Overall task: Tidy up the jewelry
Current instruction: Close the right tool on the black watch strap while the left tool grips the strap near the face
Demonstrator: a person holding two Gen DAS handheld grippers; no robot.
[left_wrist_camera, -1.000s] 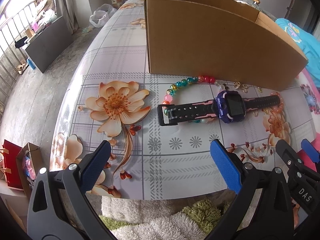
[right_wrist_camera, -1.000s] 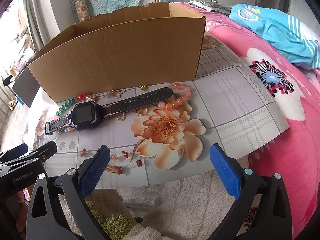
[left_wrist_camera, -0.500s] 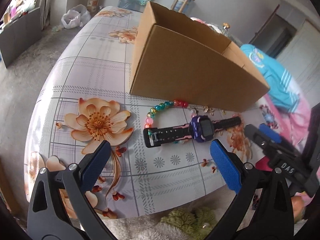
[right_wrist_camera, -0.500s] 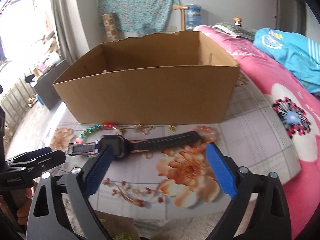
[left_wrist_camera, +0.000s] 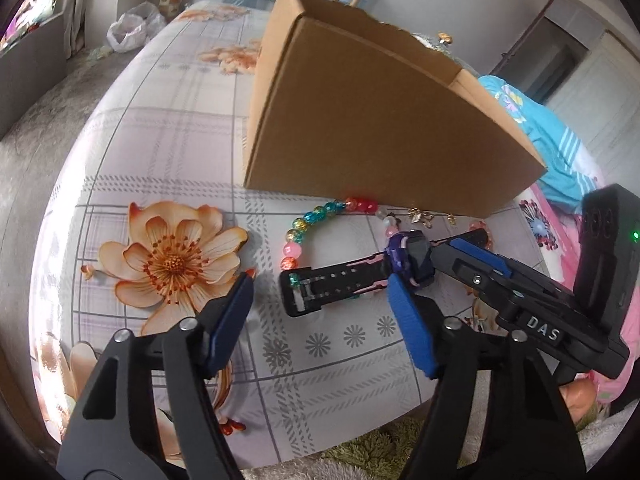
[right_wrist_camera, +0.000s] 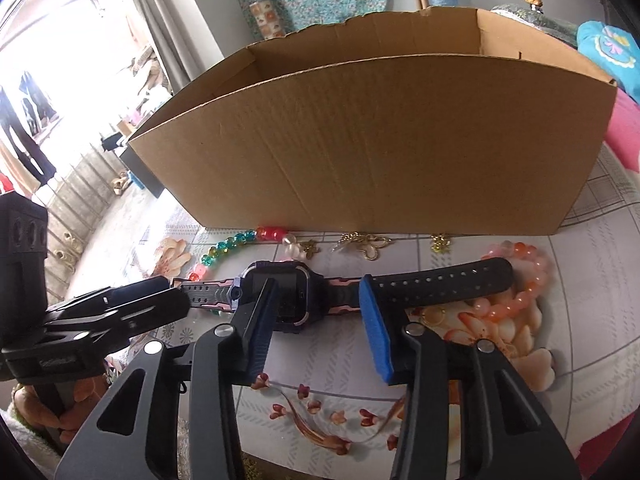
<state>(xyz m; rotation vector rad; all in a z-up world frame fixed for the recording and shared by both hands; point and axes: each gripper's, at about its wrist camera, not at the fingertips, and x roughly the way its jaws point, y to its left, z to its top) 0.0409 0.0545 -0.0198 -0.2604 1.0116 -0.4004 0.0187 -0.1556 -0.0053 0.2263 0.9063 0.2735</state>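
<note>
Both claws hang low over the flowered tablecloth (left_wrist_camera: 168, 152), and their jaws have just been closing. Right claw (right_wrist_camera: 320, 316), at lower centre of its view, is spread partway and straddles the watch (right_wrist_camera: 294, 292); whether its blue pads press on the watch cannot be told. Left claw (left_wrist_camera: 320, 316), wider apart, frames the buckle end of the strap without touching it. Behind, filling the upper frame, stands an open cardboard box (right_wrist_camera: 380, 140); its contents are hidden. Along its base lie a coloured bead bracelet (left_wrist_camera: 316, 216), a pink bead bracelet (right_wrist_camera: 524, 280) and small gold charms (right_wrist_camera: 366, 246).
</note>
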